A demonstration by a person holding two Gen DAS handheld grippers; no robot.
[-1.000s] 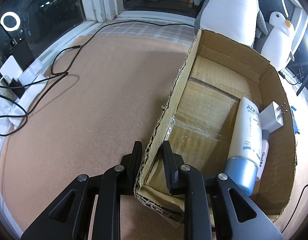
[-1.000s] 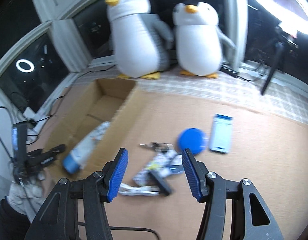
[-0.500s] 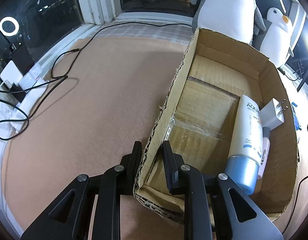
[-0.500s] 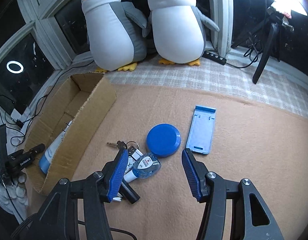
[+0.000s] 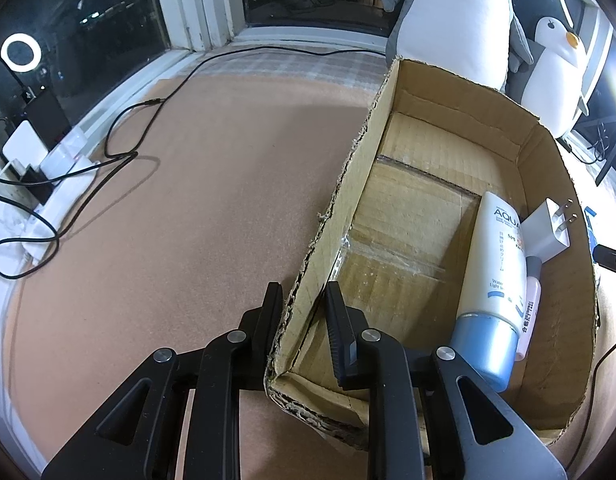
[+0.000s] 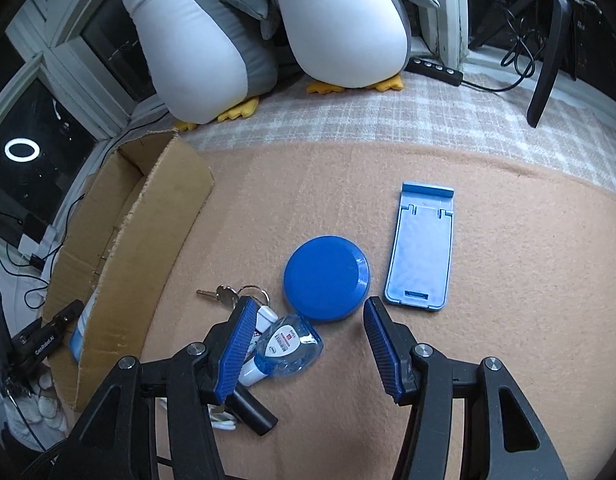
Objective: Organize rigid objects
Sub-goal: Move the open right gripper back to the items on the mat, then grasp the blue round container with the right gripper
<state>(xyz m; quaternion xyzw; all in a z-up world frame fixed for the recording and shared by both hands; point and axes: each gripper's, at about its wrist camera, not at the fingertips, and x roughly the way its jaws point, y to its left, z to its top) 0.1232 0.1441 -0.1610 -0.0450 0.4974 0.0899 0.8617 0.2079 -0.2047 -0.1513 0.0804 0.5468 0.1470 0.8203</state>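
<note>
Cardboard box (image 5: 447,240): the left gripper (image 5: 304,300) pinches its near side wall, one jaw outside and one inside, steadying it; a sunscreen tube (image 5: 493,280), a white plug adapter (image 5: 547,232) and a slim pink tube (image 5: 529,312) lie along the far side of the box floor from that gripper. Tan surface (image 6: 487,340): the loose items lie here, right of the box. Phone stand (image 6: 421,248): flat, ahead and right of the right gripper (image 6: 306,316). Round blue lid (image 6: 325,278): just ahead of the spread, empty jaws. Small clear bottle (image 6: 288,346): between the jaws, close to the left finger, leaning on a white tube (image 6: 260,364); keys (image 6: 228,294) just beyond. For a clean pick, centre the jaws on one item, probably the bottle, and close without snagging the keys or tube.
</note>
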